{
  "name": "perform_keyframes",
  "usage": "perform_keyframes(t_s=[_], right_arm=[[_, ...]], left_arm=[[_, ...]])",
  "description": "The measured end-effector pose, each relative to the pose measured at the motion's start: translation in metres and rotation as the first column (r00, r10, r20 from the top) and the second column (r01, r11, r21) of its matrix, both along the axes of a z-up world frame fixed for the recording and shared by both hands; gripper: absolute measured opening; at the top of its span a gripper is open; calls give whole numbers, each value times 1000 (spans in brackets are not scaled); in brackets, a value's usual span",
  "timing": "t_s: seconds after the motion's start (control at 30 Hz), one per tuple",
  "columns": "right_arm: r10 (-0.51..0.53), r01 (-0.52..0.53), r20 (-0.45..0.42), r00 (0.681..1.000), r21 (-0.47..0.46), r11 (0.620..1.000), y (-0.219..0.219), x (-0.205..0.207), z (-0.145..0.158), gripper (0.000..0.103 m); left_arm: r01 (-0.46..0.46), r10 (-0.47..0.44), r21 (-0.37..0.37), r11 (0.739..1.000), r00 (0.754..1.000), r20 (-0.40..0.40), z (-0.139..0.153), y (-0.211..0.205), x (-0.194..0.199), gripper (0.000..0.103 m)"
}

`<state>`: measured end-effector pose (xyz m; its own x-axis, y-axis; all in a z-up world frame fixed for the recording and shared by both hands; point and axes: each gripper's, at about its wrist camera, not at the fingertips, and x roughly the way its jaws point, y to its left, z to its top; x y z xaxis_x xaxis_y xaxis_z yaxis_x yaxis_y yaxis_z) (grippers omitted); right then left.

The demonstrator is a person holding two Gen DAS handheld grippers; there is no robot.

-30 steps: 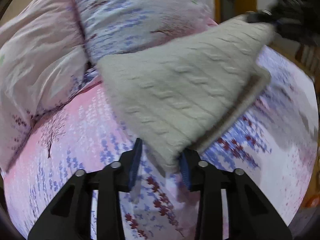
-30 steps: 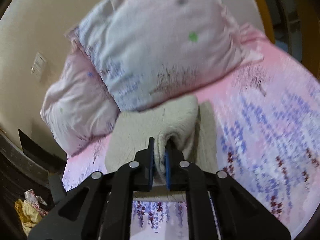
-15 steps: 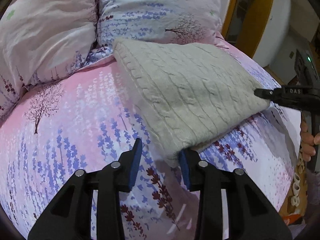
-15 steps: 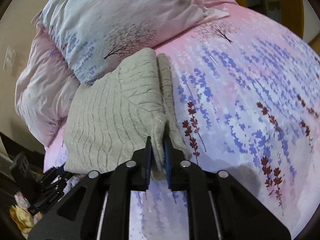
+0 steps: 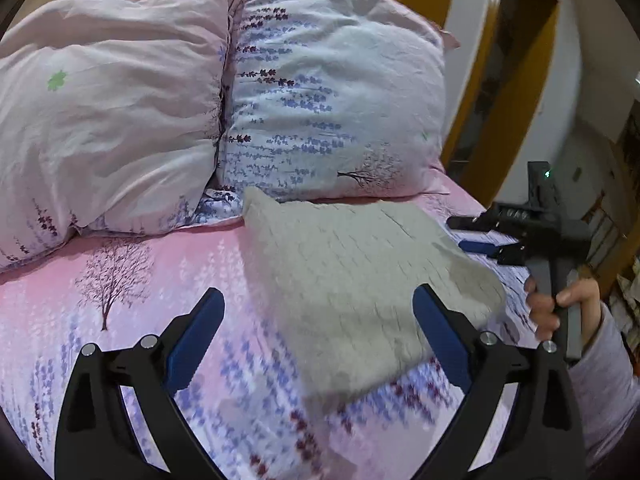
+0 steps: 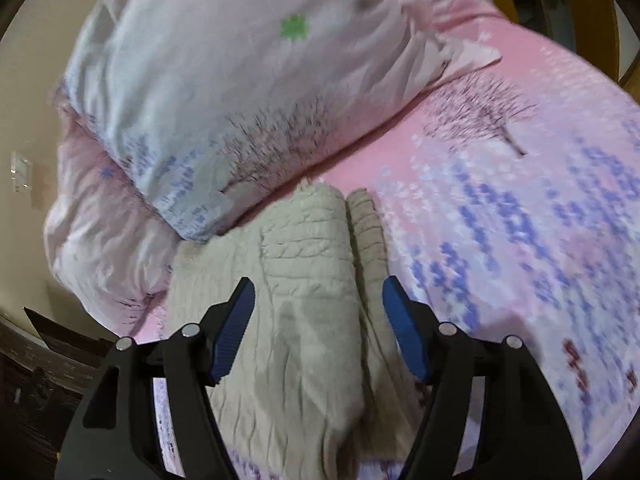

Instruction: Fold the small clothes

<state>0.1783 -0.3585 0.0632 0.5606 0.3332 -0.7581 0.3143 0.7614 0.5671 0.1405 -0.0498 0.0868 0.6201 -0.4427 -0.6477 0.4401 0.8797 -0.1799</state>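
Sweater: a grey cable-knit sweater (image 5: 352, 280) lies folded on the bed (image 5: 132, 280), its far edge touching the pillows. In the left view it fills the middle, from 12 to 5 o'clock of the claw. In the right view it (image 6: 304, 288) runs from 12 o'clock down to the bottom edge, with a second folded layer beside it at 1 o'clock.
Left claw: the left gripper (image 5: 318, 328) is wide open and holds nothing. Its right finger is in front of the sweater's near edge; I cannot tell if it touches.
Right claw: the right gripper (image 6: 318, 322) is also wide open and empty, with the sweater seen between its blue pads (image 6: 234, 330). From the left view it (image 5: 480, 236) sits at 3 o'clock, just beside the sweater's right corner, held by a hand (image 5: 560, 308).
Bed: pink sheet with purple flowers and tree prints.
Pillows: two pillows (image 5: 320, 92) lean side by side at 12 o'clock, behind the sweater.
Blur: both views are a little smeared near the sweater.
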Motion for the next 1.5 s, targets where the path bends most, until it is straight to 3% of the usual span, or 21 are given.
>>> perform_keyframes(t_s=[0.03, 0.07, 0.13, 0.2, 0.23, 0.37, 0.5, 0.6, 0.7, 0.77, 0.87, 1.17, 1.33, 1.5], right_arm=[[16, -16, -8, 1000, -6, 1000, 4, 4, -4, 62], [39, -40, -14, 999, -11, 999, 8, 8, -7, 47], [67, -69, -34, 997, -68, 995, 17, 13, -13, 30], [73, -72, 2, 997, -89, 993, 18, 10, -11, 21], [50, -47, 32, 998, -84, 995, 13, 6, -5, 8], [-26, 31, 108, 994, -44, 999, -10, 0, 12, 8], [-45, 47, 26, 999, -111, 993, -12, 9, -6, 8], [-64, 63, -15, 998, -82, 995, -13, 13, -27, 9], [-51, 49, -15, 999, -127, 991, -7, 11, -22, 20], [-56, 53, -15, 998, -133, 990, -7, 8, -18, 44], [-63, 63, -6, 998, -71, 996, -14, 0, -14, 64], [-40, 43, -48, 998, 68, 997, -27, 0, -31, 73], [-36, 38, -48, 998, 42, 998, -24, 2, -30, 73], [-34, 33, -49, 998, -25, 999, -19, 3, -28, 76]], left_arm=[[-11, 11, 24, 1000, 1000, -4, -2, -6, 3, 99], [-15, 15, 53, 998, 1000, -5, -5, -13, 7, 99], [-31, 31, 94, 995, 1000, -1, -11, -21, 10, 102], [-53, 52, 134, 990, 999, 8, -15, -28, 12, 102], [-61, 59, 143, 988, 998, 14, -16, -30, 12, 102], [-99, 97, 185, 978, 995, 15, -18, -37, 17, 102], [-112, 114, 174, 978, 994, -2, -21, -41, 26, 102], [-120, 125, 182, 976, 992, -18, -24, -43, 31, 102], [-126, 135, 207, 970, 991, -26, -28, -44, 34, 102], [-139, 147, 224, 965, 989, -22, -30, -45, 35, 102], [-142, 150, 220, 965, 988, -23, -31, -44, 36, 102], [-150, 165, 219, 964, 985, -51, -36, -44, 43, 102], [-151, 171, 191, 970, 981, -92, -39, -44, 54, 102], [-157, 173, 95, 983, 966, -193, -46, -40, 74, 102]])
